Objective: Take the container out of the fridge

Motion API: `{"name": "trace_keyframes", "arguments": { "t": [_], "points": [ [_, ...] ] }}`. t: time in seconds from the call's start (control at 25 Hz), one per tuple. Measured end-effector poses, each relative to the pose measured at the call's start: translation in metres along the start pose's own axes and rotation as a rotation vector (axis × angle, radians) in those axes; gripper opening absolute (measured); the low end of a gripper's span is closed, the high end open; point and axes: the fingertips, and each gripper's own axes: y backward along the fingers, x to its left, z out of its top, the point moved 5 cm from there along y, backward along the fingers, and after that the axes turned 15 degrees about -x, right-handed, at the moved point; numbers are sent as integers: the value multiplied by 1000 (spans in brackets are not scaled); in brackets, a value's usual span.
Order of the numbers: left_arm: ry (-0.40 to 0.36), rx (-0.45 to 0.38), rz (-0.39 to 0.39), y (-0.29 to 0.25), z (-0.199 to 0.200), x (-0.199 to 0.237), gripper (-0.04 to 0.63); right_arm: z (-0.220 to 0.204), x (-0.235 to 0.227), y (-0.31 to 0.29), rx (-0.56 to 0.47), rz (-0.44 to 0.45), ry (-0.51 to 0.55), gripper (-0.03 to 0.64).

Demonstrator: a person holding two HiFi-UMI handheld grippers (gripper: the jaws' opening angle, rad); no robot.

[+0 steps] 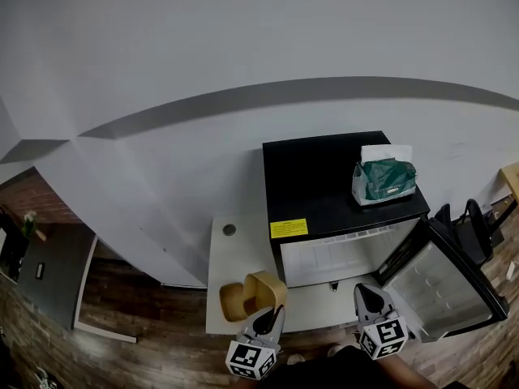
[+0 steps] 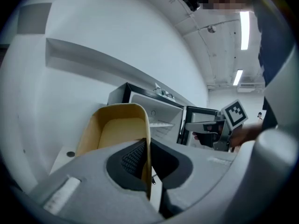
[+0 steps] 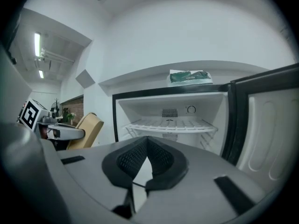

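"Left gripper view: what are the jaws on?"

"The left gripper (image 2: 147, 158) is clamped on one side wall of the tan container (image 2: 117, 127). The wall stands edge-on between the pads, and the open tub rises ahead of the jaws and to their left."

"Where is it relative to the fridge?"

"Outside it. In the head view the container sits just ahead of the left gripper, over the near edge of a white table (image 1: 242, 245). The fridge (image 1: 340, 186) stands further ahead and to the right."

"And the other gripper?"

"The right gripper (image 3: 147, 147) has its jaws together, tips touching, with nothing between them. The fridge's open compartment is straight ahead of it, with a bare wire shelf (image 3: 170, 124). The door (image 3: 268, 134) swings out on its right. A green bag (image 3: 188, 77) lies on the fridge top."
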Motion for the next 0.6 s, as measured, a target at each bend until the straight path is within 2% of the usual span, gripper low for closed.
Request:
{"name": "trace_keyframes", "arguments": {
  "t": [0.24,0.6],
  "points": [
    [-31,-55,102,14,17,24,18,9,8,-11,-13,11,22,-1],
    [-57,-77,158,14,21,42,18,6,16,-18,10,20,52,-2]
  ]
}}
